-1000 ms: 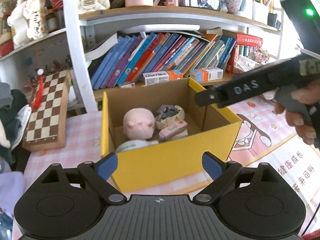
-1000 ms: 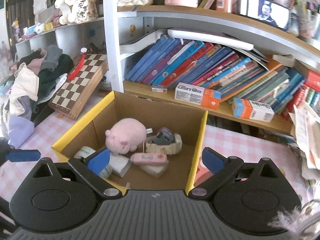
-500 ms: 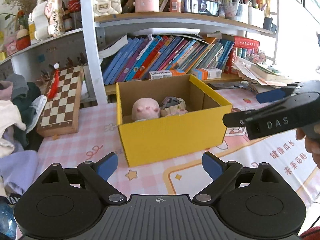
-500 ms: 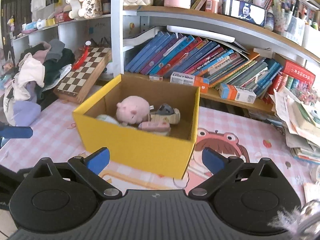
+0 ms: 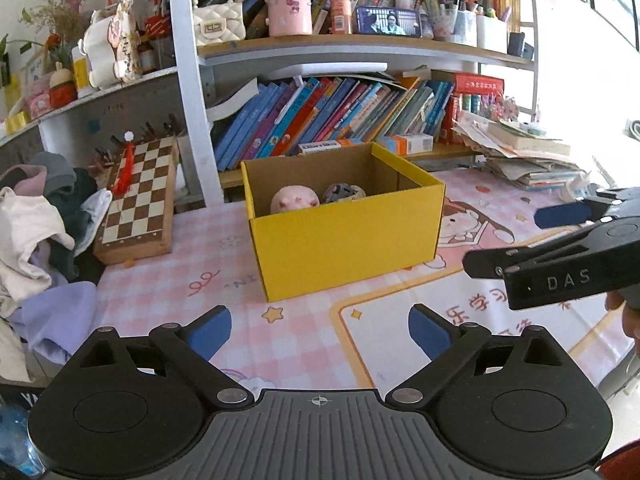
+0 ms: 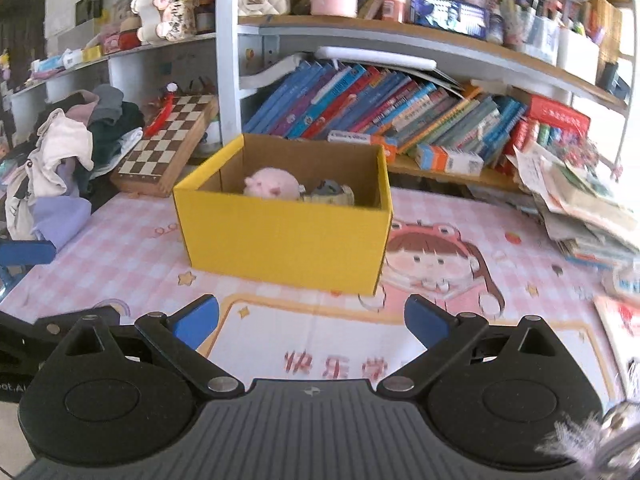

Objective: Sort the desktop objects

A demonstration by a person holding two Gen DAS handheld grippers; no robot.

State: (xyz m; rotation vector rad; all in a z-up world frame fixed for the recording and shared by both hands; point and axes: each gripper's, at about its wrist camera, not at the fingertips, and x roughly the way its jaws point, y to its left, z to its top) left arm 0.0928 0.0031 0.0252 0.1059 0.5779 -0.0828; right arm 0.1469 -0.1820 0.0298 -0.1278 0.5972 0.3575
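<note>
A yellow cardboard box (image 5: 344, 244) stands on the pink checked desk mat; it also shows in the right wrist view (image 6: 284, 236). Inside it I see a pink plush pig (image 5: 295, 199) (image 6: 272, 187) and a grey-and-beige item (image 5: 343, 192) (image 6: 329, 193) beside it. My left gripper (image 5: 320, 330) is open and empty, held back from the box's front. My right gripper (image 6: 312, 320) is open and empty, also back from the box; its body shows at the right of the left wrist view (image 5: 560, 268).
A chessboard (image 5: 138, 196) leans at the left by a clothes pile (image 5: 36, 232). A shelf of books (image 5: 332, 116) runs behind the box. Stacked papers (image 5: 528, 156) lie at the right. The left gripper's blue finger (image 6: 26, 252) shows at the left edge.
Both grippers have drawn back from the box toward the desk's front. The right gripper, over the box a second ago, is now low at the right. Box contents have not moved.
</note>
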